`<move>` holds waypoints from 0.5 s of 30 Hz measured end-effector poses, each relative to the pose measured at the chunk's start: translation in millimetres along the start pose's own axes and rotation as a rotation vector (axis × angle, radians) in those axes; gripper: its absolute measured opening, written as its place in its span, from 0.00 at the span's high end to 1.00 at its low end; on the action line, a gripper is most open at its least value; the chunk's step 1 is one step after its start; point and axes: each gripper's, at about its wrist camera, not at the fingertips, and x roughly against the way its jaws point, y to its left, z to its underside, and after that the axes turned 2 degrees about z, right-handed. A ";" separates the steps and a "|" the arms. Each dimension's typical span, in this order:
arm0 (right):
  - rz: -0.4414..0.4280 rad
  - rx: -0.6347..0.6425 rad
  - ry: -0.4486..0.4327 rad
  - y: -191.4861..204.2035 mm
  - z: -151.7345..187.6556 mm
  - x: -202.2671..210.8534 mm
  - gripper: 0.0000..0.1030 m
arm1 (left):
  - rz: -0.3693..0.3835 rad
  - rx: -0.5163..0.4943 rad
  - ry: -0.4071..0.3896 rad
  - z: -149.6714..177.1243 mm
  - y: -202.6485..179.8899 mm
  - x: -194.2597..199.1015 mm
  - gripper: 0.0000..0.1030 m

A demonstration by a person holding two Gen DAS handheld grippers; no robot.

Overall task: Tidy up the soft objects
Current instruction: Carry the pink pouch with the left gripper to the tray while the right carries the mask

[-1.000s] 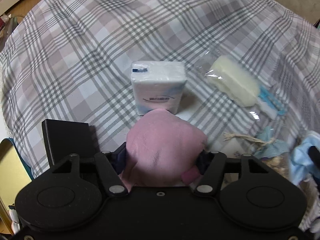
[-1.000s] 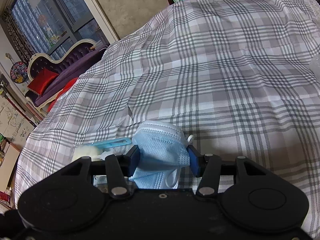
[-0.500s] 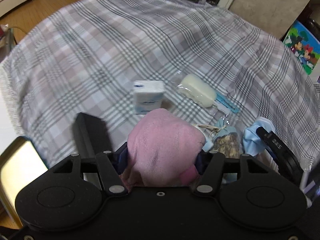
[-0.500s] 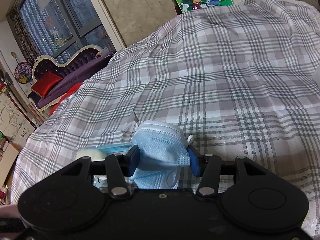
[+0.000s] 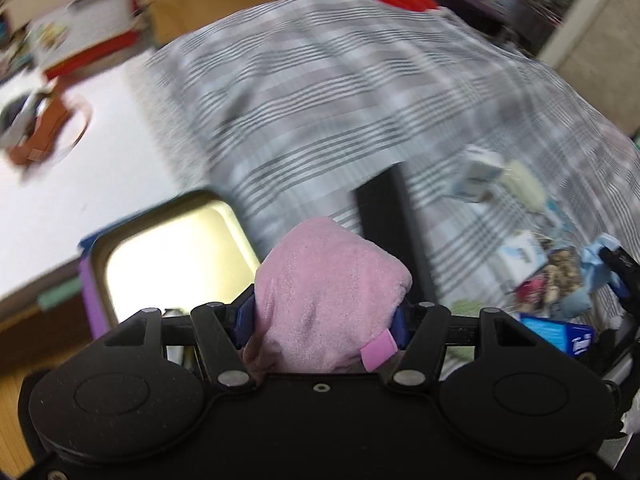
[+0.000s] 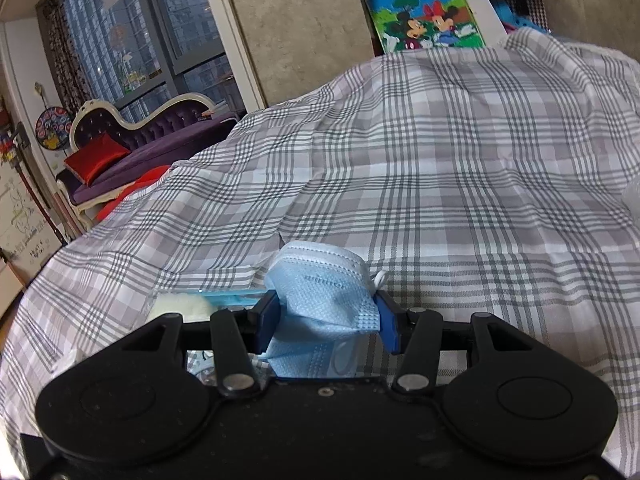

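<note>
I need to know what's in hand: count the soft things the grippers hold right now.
2. A pink plush cloth clamped in the left gripper, and a blue face mask clamped in the right gripper.

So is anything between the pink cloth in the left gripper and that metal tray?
Nothing visible. The left gripper holds the pink plush cloth beside the metal tray, whose visible inside looks bare.

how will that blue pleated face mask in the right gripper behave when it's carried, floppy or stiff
Probably floppy: the blue pleated face mask crumples and folds between the right gripper pads. Likely very light, thin fabric. Its white ear loop dangles loose, so it may snag.
</note>
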 end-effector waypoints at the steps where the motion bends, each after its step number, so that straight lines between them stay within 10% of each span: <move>1: 0.002 0.015 -0.006 2.3 0.4 2.2 0.51 | -0.008 0.021 0.000 4.3 10.3 0.3 0.43; 15: -0.088 0.094 -0.069 16.2 -18.4 86.0 0.52 | -0.021 0.201 0.016 39.0 91.2 -4.2 0.43</move>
